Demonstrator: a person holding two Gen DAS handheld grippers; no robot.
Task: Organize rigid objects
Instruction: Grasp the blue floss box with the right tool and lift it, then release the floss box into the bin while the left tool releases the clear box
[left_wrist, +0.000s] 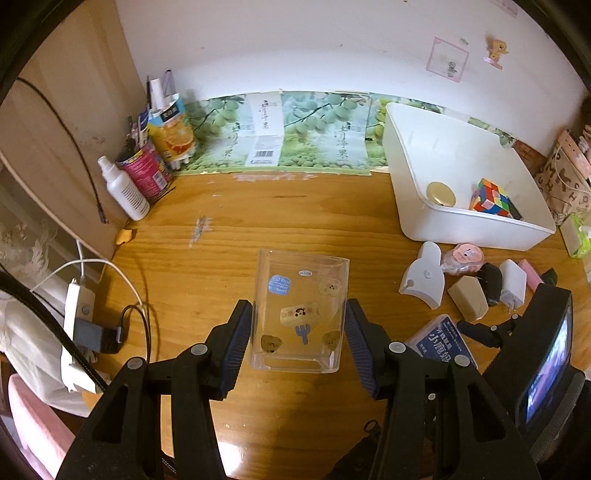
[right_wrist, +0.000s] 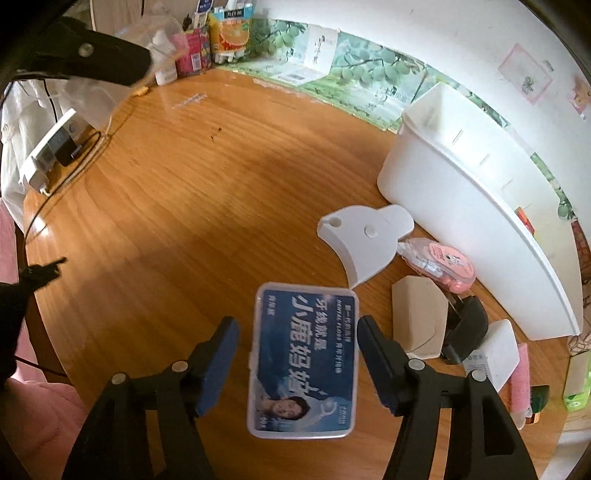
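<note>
— Nearest the lens, what does the left gripper (left_wrist: 298, 334) carry?

— Its pads press both sides of a clear sticker-covered box (left_wrist: 300, 310), held above the wooden table (left_wrist: 207, 266).

— And the right gripper (right_wrist: 297, 356)?

— Released: a blue floss box (right_wrist: 303, 360) lies on the table between its spread fingers, the left pad apart from it. Farther right stands the white bin (left_wrist: 476, 225), holding a colour cube (left_wrist: 493, 199).

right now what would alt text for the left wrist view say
The left tool grips a clear plastic cup with stickers above a wooden table. At right a white bin holds a colour cube; small items lie before it.
</note>
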